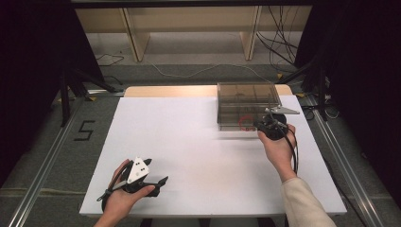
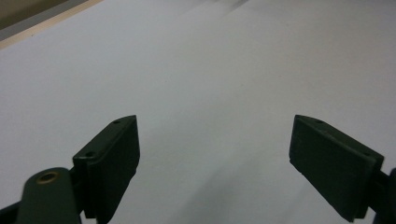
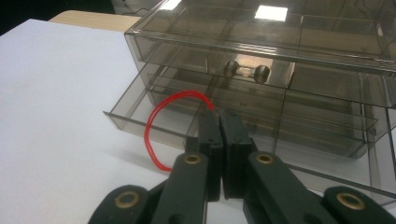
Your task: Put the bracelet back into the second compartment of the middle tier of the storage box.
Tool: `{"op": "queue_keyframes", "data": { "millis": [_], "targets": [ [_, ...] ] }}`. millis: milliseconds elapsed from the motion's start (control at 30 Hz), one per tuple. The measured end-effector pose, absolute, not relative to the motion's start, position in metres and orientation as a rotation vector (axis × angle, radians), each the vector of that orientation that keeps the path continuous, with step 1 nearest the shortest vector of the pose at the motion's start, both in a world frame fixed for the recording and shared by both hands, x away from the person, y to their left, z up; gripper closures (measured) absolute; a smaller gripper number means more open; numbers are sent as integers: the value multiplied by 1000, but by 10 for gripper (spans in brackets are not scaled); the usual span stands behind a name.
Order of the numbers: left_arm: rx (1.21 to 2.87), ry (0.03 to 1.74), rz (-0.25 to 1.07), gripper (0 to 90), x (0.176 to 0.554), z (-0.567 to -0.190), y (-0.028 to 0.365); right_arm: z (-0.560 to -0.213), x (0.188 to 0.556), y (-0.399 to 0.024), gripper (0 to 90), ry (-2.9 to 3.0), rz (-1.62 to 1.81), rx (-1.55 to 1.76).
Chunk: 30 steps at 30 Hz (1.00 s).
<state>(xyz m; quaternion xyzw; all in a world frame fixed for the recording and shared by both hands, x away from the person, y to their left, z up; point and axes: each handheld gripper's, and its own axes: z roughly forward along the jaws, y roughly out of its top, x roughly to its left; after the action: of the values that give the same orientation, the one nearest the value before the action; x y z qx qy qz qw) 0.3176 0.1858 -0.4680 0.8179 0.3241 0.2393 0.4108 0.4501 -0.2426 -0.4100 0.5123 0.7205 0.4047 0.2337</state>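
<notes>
Right gripper (image 3: 219, 116) pressed together, pinching one end of a red cord (image 3: 156, 119) that loops out to the left and down over the front wall of the open lower drawer (image 3: 140, 122). Drawer pulled out of a smoky clear drawer box (image 1: 247, 101) at the far right of the white table (image 1: 189, 142). Upper drawer's handle (image 3: 246, 71) just beyond. Left gripper (image 2: 215, 154) spread wide, nothing between, resting low near the table's near left edge, well apart.

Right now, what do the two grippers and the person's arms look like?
Both grippers are black with two flat jaws and brass-coloured pivot pins. The left gripper carries a pale three-cornered plate with dark dots; the right gripper has a grey one and a trailing black cable. The right arm wears a cream sleeve.
</notes>
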Motion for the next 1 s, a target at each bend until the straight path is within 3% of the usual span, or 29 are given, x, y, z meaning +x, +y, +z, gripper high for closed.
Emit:
{"op": "queue_keyframes", "data": {
  "millis": [1000],
  "targets": [
    [2059,812,602,162,317,-468,186,-411,469,-241,890,1970,1110,1430]
  ]
}}
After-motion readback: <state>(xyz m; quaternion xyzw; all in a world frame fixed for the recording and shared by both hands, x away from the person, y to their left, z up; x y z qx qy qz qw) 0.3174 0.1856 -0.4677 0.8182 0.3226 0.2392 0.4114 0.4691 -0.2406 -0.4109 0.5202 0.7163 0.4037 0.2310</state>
